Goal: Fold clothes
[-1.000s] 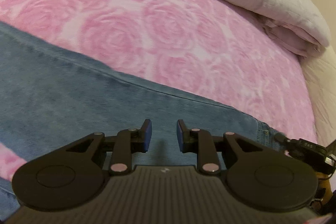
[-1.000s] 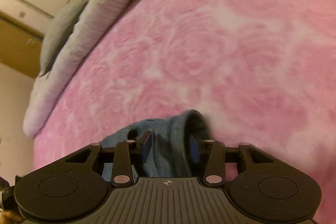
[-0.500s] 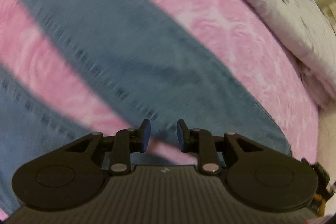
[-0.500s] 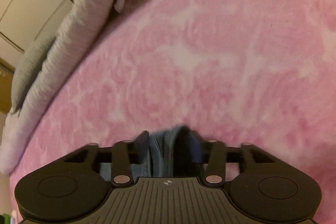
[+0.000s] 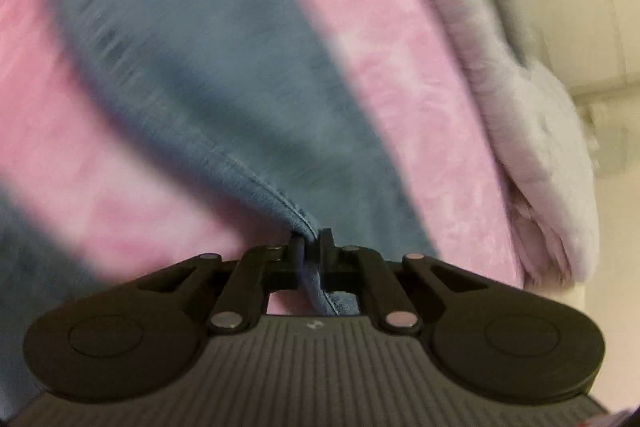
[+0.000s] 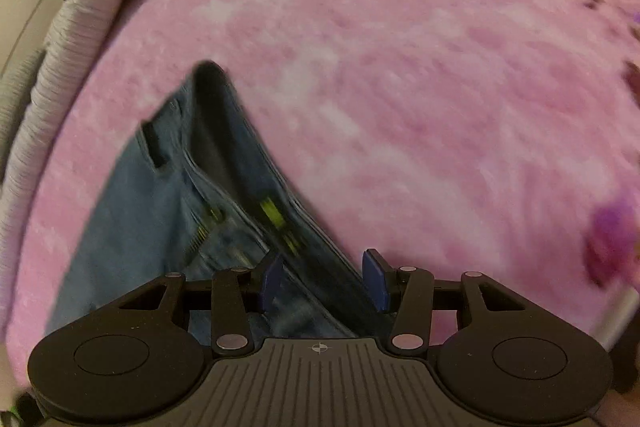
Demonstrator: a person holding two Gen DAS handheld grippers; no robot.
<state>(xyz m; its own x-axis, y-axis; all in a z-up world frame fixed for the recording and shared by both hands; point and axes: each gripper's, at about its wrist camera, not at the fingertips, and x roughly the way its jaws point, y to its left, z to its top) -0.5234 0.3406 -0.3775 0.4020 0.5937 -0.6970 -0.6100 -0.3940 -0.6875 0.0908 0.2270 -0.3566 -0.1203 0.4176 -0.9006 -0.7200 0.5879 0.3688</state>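
Left tongs (image 5: 311, 241): pinched tight on seam edge of jeans (image 5: 208, 75); denim fold passes between pads, leg stretches away up-left across pink rose blanket (image 5: 380, 39) on bed. Grey quilt (image 5: 532, 115) bunched along blanket's right edge. View blurred.

Right tongs (image 6: 324, 277): jaws apart, pads not pressing. Waistband end of jeans (image 6: 168, 187) lies on pink blanket (image 6: 420, 87), running between blue pads (image 6: 375, 277) and away up-left; zipper visible just beyond tongs.

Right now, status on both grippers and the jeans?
Left gripper shut on jeans seam edge. Right gripper open, waistband between its fingers, not pinched. Jeans on pink blanket; nothing blocking.
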